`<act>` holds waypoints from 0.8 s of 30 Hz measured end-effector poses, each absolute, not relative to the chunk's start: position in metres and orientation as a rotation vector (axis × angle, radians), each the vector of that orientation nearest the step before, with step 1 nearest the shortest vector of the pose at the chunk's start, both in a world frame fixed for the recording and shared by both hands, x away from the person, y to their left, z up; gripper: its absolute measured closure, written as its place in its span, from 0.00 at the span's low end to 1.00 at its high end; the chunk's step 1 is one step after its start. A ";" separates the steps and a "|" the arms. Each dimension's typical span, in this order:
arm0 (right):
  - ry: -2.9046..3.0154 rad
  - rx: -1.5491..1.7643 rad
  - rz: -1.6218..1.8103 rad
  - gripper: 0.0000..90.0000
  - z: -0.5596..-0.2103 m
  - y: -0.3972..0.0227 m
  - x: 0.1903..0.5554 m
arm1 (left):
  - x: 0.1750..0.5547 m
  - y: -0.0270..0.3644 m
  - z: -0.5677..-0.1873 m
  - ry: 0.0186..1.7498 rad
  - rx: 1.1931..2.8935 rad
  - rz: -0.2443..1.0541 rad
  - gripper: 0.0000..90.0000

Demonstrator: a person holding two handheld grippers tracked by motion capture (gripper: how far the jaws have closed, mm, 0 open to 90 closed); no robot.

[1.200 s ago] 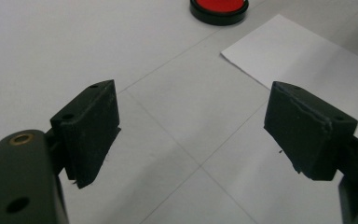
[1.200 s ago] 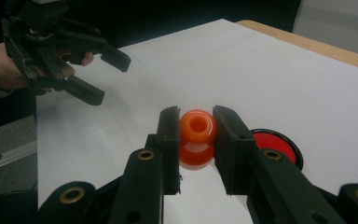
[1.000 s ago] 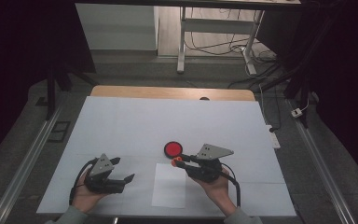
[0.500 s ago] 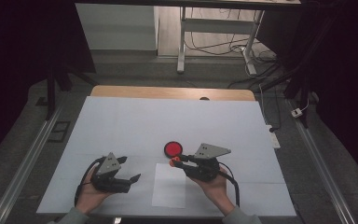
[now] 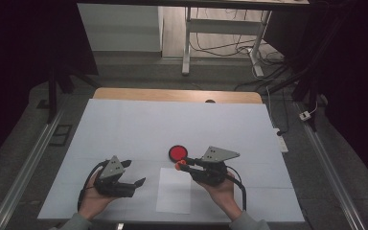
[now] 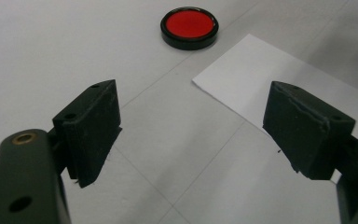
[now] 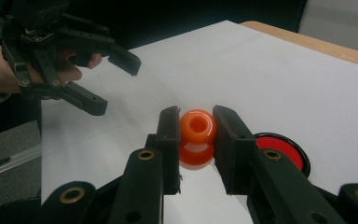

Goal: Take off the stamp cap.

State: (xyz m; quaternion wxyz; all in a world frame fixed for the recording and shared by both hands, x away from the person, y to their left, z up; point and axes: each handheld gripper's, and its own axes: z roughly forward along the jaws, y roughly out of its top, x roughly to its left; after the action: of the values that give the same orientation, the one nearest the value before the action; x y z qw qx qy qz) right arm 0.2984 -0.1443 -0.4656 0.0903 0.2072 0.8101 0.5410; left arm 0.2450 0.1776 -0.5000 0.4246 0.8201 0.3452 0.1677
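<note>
Shifted slightly toward the white paper sheet (image 5: 174,189) since a second ago: left gripper (image 5: 135,174), jaws spread wide and empty, hovering just left of that sheet. Unmoved: right gripper (image 5: 181,164), jaws pinching an orange stamp (image 7: 197,127) by its rounded top, one pad on each side, hole in the top facing the right gripper view's camera. Lower end of the stamp hidden behind the jaws; contact with the sheet impossible to tell. Just beyond the sheet's far edge, close beside the stamp, a red ink pad (image 5: 177,153), partly covered by one jaw in the right gripper view.
</note>
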 end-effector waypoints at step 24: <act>2.394 0.636 1.605 0.80 -0.467 -0.148 0.299 | 0.261 0.131 -0.489 0.733 2.111 0.406 0.23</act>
State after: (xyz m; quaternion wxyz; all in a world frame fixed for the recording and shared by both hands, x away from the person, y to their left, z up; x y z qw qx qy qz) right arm 0.2991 -0.1480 -0.4669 0.0951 0.2144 0.8074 0.5413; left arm 0.2607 0.1307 -0.4893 0.4217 0.8427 0.2929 0.1619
